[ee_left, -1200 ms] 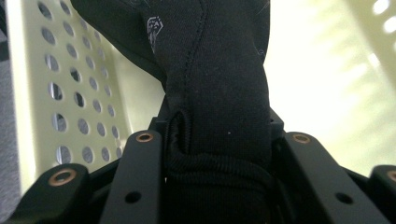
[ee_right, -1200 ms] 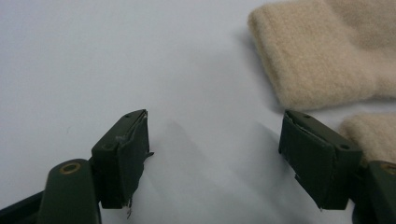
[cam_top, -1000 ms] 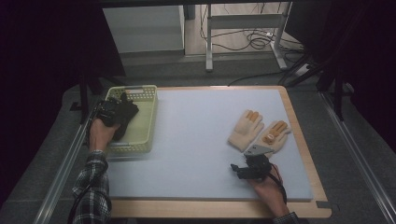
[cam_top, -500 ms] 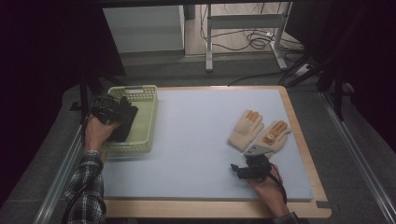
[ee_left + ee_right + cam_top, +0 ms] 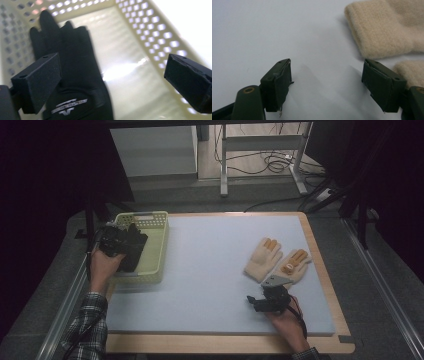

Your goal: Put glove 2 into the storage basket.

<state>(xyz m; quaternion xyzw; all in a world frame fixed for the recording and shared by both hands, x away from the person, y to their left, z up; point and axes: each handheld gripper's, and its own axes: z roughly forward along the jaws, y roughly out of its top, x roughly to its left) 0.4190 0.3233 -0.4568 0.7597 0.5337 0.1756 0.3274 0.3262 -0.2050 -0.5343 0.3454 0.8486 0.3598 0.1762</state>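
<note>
the black glove (image 5: 72, 75) is seen lying flat in the cream basket (image 5: 155, 245), released by the left gripper (image 5: 110, 80), whose fingers have just been opening with nothing between them. the right gripper (image 5: 325, 85) is held spread wide and empty just short of the beige knit gloves (image 5: 275, 260) on the worktop (image 5: 210, 270). these are judged soft, light and limp, best pinched at the cuff.

Left gripper (image 5: 110, 82) hangs over the basket (image 5: 160, 32), fingers (image 5: 37, 80) parted; the glove (image 5: 72, 75) lies in the basket beneath and beside the left finger. Right gripper (image 5: 327, 85) sits low over the desk (image 5: 262, 30), fingers apart with bare desk between; two knit gloves (image 5: 384, 30) lie just ahead, rightward.
</note>
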